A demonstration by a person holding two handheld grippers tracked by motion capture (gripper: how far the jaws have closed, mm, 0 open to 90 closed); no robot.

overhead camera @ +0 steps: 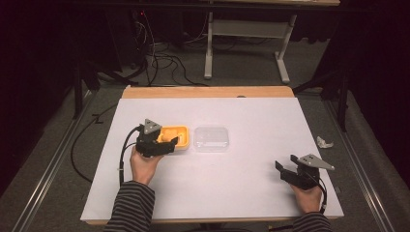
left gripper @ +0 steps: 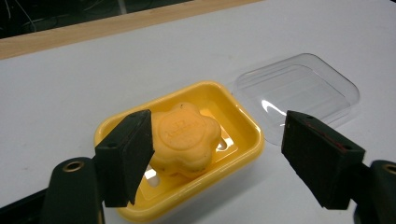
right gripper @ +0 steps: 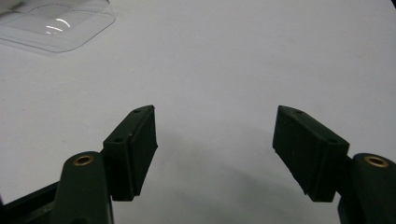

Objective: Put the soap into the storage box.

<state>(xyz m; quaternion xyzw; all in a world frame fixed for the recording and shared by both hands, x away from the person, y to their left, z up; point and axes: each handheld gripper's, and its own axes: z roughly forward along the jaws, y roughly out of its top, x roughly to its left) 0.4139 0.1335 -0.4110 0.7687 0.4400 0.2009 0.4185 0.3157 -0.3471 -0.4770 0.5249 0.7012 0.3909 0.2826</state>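
A yellow soap dish [overhead camera: 183, 131] [left gripper: 243, 123] lies left of the table's middle with an orange flower-shaped soap [left gripper: 184, 137] [overhead camera: 166, 138] inside it. Right beside the dish rests its clear plastic lid [overhead camera: 211, 138] [left gripper: 299, 91] [right gripper: 53, 25]. My left gripper [overhead camera: 167, 144] [left gripper: 217, 156] hovers open just in front of the dish, jaws spread wide, the left jaw overlapping the soap's edge in the left gripper view. At the table's near right my right gripper [overhead camera: 286, 168] [right gripper: 215, 149] is open over bare white surface.
The white tabletop [overhead camera: 251, 121] has a wooden strip [overhead camera: 208, 92] along its far edge. A crumpled white scrap [overhead camera: 324, 142] lies on the floor right of the table. Cables and a desk frame [overhead camera: 209, 48] stand on the floor beyond.
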